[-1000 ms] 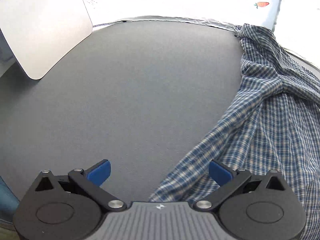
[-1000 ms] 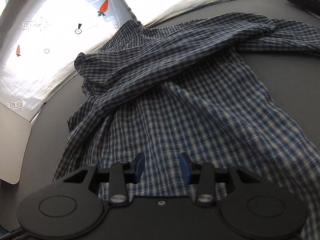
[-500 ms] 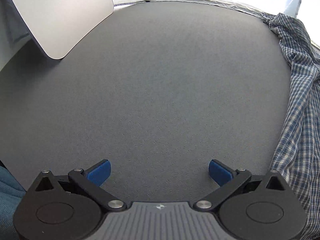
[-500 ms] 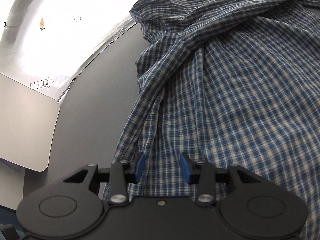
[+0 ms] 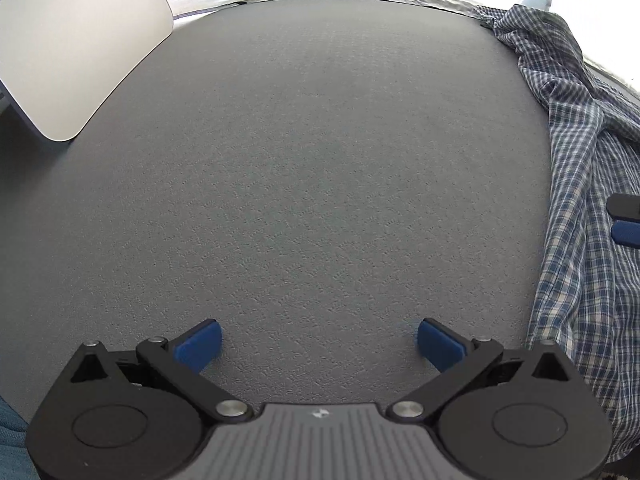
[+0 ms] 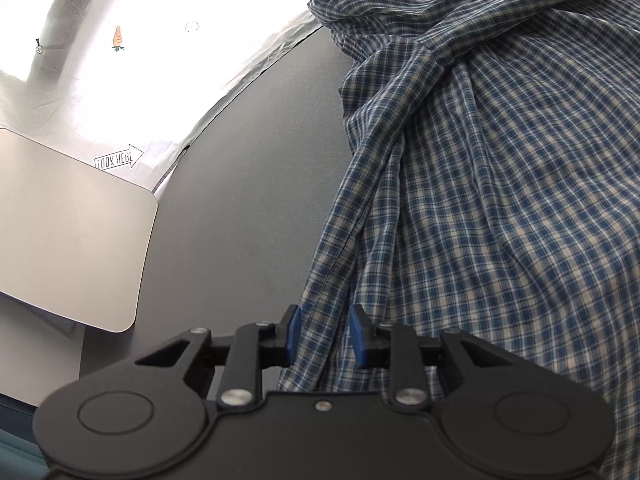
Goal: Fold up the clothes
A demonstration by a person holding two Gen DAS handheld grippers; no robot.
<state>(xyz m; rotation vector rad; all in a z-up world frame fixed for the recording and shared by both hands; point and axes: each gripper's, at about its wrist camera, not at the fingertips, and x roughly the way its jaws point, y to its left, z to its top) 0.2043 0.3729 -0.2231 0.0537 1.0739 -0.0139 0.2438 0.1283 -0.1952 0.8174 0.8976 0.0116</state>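
A blue and white checked shirt [image 6: 500,200] lies crumpled on the grey mat [image 6: 256,200]. My right gripper [image 6: 325,334] sits at the shirt's left edge. Its jaws are closing with a fold of the hem between the blue pads, and a gap still shows beside the cloth. In the left wrist view the shirt [image 5: 592,240] fills only the right edge, and part of the right gripper [image 5: 624,220] shows above it. My left gripper [image 5: 320,344] stands wide open over bare mat [image 5: 300,160], apart from the shirt.
A pale grey board [image 5: 72,48] lies at the mat's far left corner, also seen as the board [image 6: 68,232] in the right wrist view. A shiny white sheet [image 6: 116,36] with carrot prints and arrows borders the mat's far side.
The left gripper moved left off the shirt onto bare mat. The right gripper travelled to the shirt's left hem, and its jaws have narrowed around the cloth edge.
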